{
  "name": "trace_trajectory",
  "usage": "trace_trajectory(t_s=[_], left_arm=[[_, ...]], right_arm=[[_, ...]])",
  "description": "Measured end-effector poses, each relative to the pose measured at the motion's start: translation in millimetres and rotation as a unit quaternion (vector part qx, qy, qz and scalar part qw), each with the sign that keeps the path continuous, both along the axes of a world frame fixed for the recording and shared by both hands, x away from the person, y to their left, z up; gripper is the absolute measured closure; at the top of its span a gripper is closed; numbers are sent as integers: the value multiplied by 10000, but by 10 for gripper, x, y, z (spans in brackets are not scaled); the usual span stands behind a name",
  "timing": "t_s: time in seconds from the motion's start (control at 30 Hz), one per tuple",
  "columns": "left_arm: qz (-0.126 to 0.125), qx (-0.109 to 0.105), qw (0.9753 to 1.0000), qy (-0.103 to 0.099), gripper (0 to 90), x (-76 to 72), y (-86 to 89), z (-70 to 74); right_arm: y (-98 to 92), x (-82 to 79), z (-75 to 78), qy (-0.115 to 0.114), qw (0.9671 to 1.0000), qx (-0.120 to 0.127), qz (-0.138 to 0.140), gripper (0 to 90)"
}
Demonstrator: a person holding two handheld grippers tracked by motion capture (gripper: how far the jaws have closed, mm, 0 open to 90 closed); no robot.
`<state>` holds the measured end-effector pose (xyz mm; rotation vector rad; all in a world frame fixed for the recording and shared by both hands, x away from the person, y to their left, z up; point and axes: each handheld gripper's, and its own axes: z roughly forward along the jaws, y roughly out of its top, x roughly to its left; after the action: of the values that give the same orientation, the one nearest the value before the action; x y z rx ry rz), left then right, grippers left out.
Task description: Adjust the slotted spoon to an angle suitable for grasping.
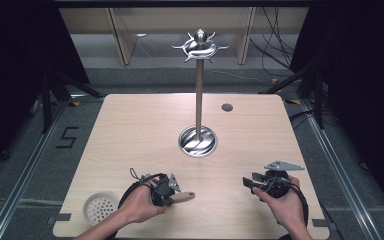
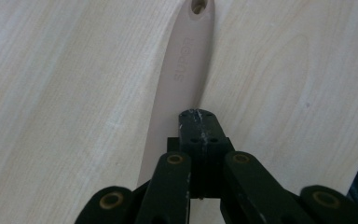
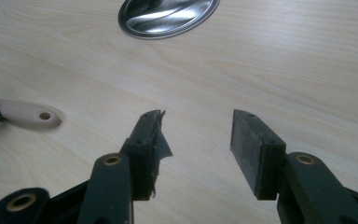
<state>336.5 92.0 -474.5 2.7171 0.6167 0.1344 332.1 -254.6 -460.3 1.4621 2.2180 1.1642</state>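
Observation:
A beige utensil handle (image 2: 186, 70) with a hole at its end lies flat on the pale wooden table (image 1: 130, 130), near the front edge. My left gripper (image 2: 199, 123) is shut on this handle partway along it; the high view shows that gripper (image 1: 166, 192) with the handle (image 1: 184, 196) sticking out to its right. My right gripper (image 1: 250, 182) hovers low over the table at the front right. Its jaws (image 3: 198, 123) stand open with nothing between them, and the handle's end (image 3: 25, 114) lies off to its left.
A tall metal stand (image 1: 199, 90) with hooked arms at the top (image 1: 200, 47) rises from a round shiny base (image 1: 198, 141) at the table's middle. A white perforated disc (image 1: 100, 206) lies at the front left, its link to the handle hidden by the hand. A grey cap (image 1: 227, 107) sits far right.

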Motion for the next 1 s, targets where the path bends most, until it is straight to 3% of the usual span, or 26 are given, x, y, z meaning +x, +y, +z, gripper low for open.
trace_trajectory(t_s=[0.53, 0.67, 0.73, 0.83, 1.0], left_arm=[[199, 251, 9993, -215, 897, 143, 31, -48], [341, 284, 9988, -216, 897, 196, 71, -71], [413, 326, 9984, -215, 897, 228, 104, -72], [551, 325, 9977, -211, 897, 286, 159, -76], [735, 320, 9965, -228, 897, 367, 246, -81]], right_arm=[[6, -3, 4, 25, 10000, 6, -2, 535], [6, -4, 5, 22, 10000, 8, -2, 535], [-5, -10, 17, -21, 9999, -119, -46, 535], [5, -1, 1, 11, 10000, 18, 4, 535], [7, -3, 4, 26, 10000, 7, -1, 533]])
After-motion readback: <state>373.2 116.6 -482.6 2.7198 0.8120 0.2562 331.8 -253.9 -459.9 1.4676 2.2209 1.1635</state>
